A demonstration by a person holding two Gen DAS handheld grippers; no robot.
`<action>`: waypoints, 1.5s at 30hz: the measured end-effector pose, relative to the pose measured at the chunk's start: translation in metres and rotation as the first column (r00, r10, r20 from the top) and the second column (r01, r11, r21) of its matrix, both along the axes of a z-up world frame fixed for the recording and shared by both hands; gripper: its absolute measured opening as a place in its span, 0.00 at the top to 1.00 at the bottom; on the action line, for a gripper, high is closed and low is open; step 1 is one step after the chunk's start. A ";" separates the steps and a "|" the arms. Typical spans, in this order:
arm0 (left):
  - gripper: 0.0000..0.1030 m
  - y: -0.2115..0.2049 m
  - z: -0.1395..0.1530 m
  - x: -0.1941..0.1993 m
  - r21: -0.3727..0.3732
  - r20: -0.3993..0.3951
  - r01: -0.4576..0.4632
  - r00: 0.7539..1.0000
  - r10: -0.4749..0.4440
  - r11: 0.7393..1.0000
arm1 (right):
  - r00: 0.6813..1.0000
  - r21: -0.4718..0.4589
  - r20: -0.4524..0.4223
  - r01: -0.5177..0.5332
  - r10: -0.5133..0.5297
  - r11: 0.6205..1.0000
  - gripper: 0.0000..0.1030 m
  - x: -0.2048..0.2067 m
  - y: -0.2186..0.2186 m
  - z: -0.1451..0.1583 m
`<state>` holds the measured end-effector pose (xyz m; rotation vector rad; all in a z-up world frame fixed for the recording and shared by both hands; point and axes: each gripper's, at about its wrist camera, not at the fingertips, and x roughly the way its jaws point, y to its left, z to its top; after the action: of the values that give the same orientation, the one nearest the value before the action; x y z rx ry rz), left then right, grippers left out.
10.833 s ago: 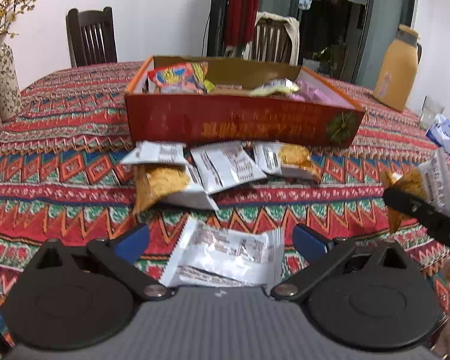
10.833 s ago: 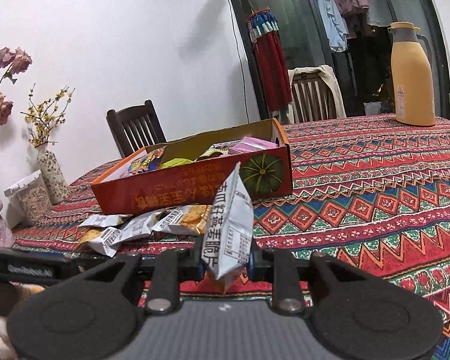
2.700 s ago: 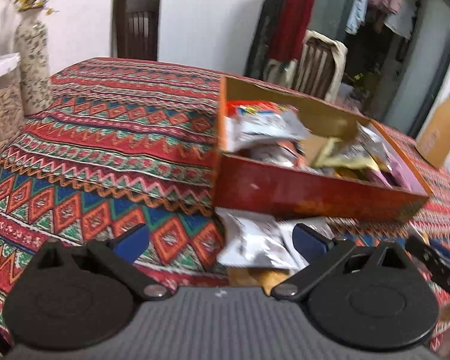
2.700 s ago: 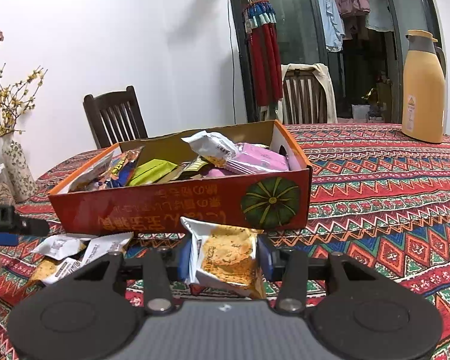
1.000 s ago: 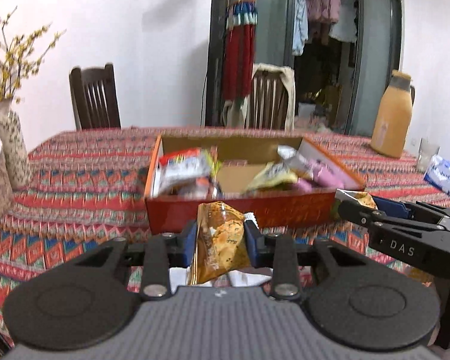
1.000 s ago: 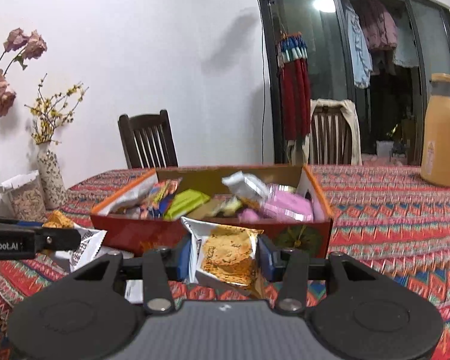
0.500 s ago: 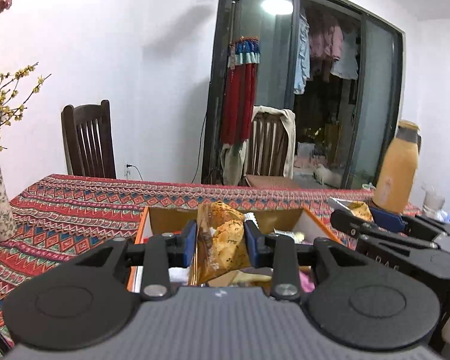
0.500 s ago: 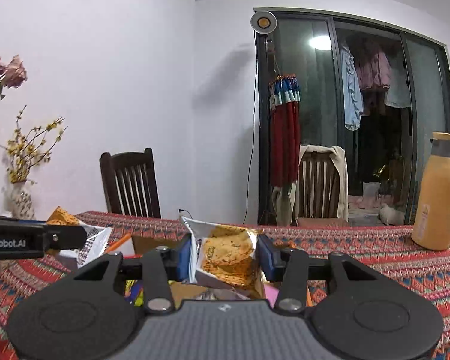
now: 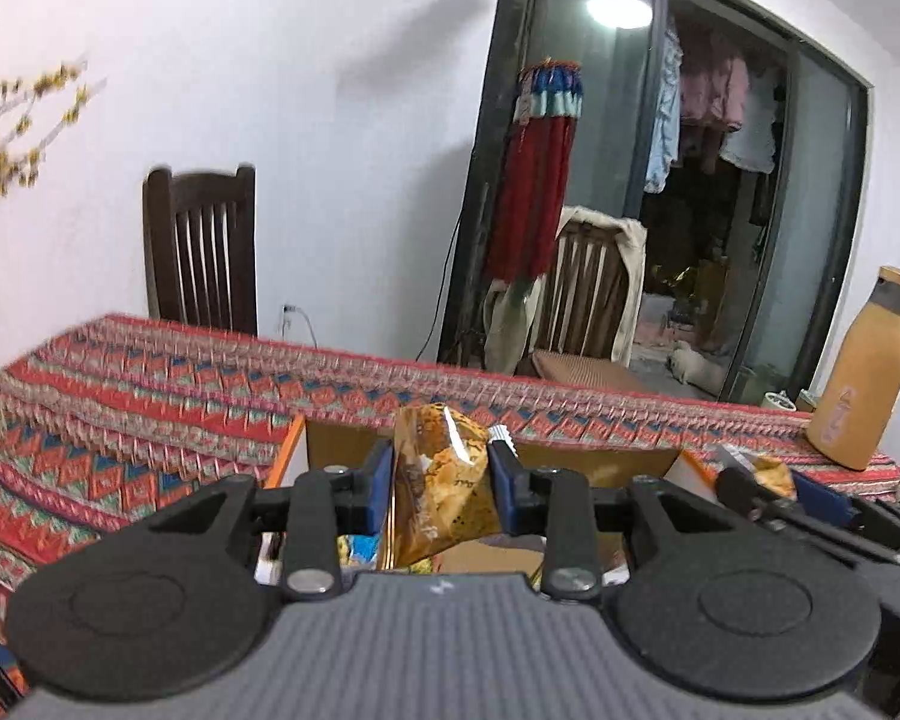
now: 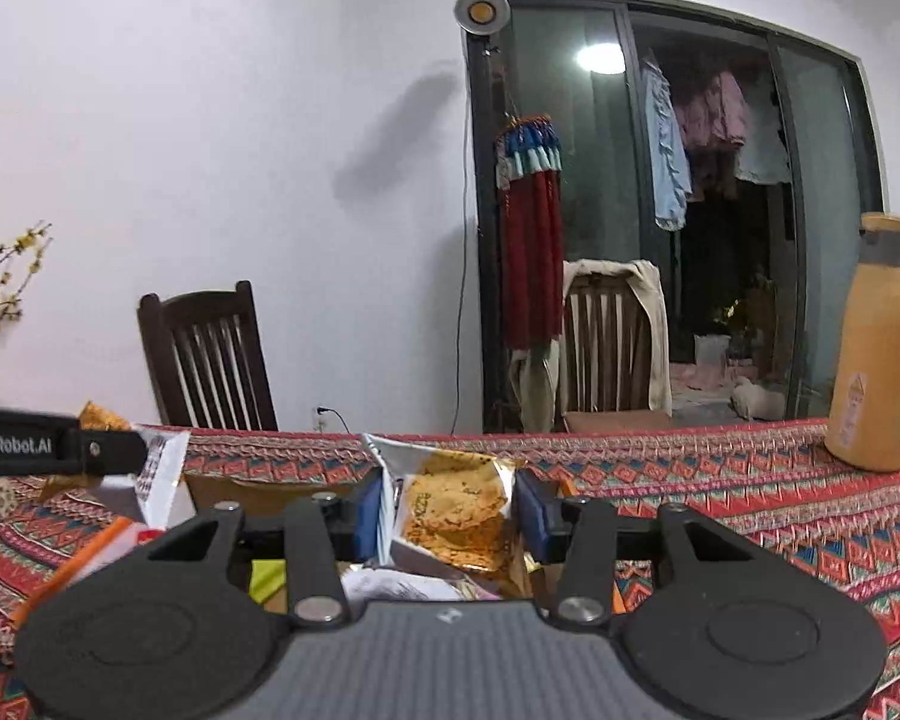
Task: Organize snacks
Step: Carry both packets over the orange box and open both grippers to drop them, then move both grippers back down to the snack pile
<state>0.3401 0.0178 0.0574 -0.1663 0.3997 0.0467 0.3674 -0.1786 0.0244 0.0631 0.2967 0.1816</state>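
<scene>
The bench [image 9: 150, 372], under a red patterned cloth, carries an open orange box [image 9: 288, 450] of snacks. Above the box, the left gripper [image 9: 441, 477] is clamped on an orange snack packet [image 9: 438, 474] held upright, and the right gripper [image 10: 450, 507] pinches a silver-edged cracker packet [image 10: 450, 510] over the box's contents.

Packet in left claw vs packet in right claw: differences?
1. The left packet is pinched narrow and stands tall between the pads; the right packet is held wider and flatter.
2. The left packet's near face is all orange-brown; the right packet shows a white edge.

Shared: each is clamped in its claw, left claw, right claw, above the snack box.
</scene>
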 end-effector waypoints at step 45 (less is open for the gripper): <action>0.00 0.019 -0.011 -0.013 -0.038 0.059 -0.119 0.991 0.121 0.992 | 1.000 0.073 -0.011 0.003 -0.003 0.997 0.00 -0.009 -0.006 -0.010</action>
<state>0.3268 0.0369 0.0466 -0.2256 0.3293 0.1526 0.3585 -0.1846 0.0144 0.1369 0.3003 0.1891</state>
